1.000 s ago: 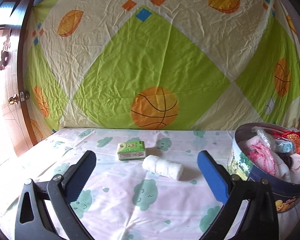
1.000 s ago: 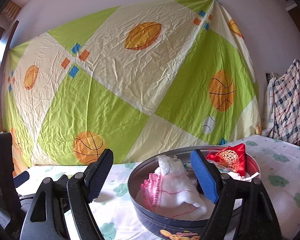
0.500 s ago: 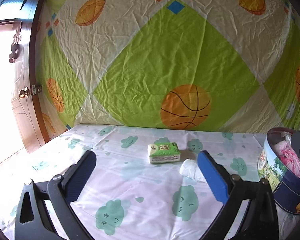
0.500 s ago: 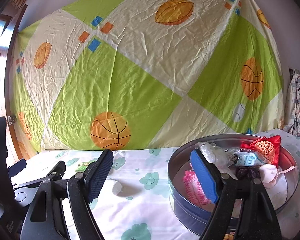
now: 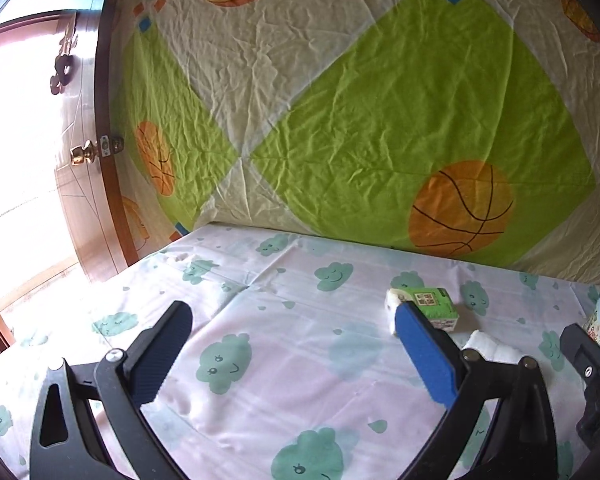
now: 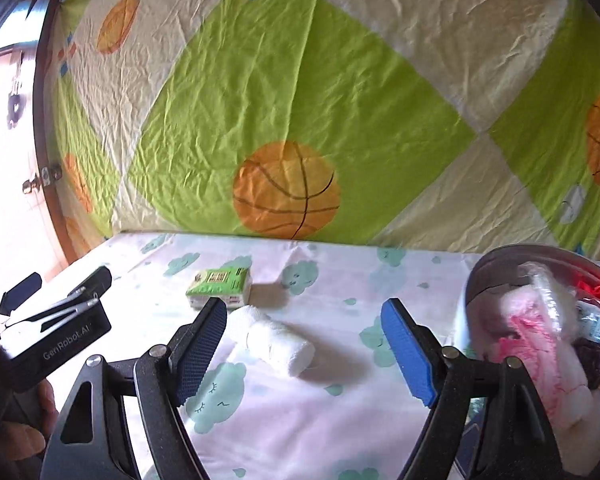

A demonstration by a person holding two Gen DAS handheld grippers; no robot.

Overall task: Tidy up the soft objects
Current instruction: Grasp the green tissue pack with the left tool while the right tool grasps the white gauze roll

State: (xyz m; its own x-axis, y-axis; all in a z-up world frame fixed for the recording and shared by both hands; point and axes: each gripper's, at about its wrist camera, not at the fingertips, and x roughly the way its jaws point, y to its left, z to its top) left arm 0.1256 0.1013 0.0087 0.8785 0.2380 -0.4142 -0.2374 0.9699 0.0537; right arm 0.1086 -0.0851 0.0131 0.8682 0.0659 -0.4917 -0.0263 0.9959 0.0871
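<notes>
Both claws are over the bed [image 5: 284, 344], its white sheet dotted with green clouds. The right claw [image 6: 304, 344] is spread wide, nothing between its pads, and it points down toward the rolled white towel [image 6: 276, 338], which lies on the sheet about midway along, just short of the claw's left finger [image 6: 202, 346]. The towel is not touched. Just beyond it, closer to the bed's far edge, sits the green tissue pack [image 6: 220, 284], flat on the sheet and near the towel, not touching it.

The left claw [image 5: 288, 348] is also spread, empty, hovering over bare sheet towards the bed's left side. From its camera the tissue pack [image 5: 432, 306] peeks out behind the blue right finger [image 5: 424, 356], with the towel [image 5: 490, 350] off to the right.

Over at the bed's right side stands the round tin [image 6: 496, 264], piled with soft things: a pink and white cloth [image 6: 528, 332], a clear plastic bag [image 6: 552, 300], something red at the back. Behind the bed hangs a green and cream sheet with basketballs [image 6: 300, 120], and a wooden door [image 5: 96, 200] stands at the left.
</notes>
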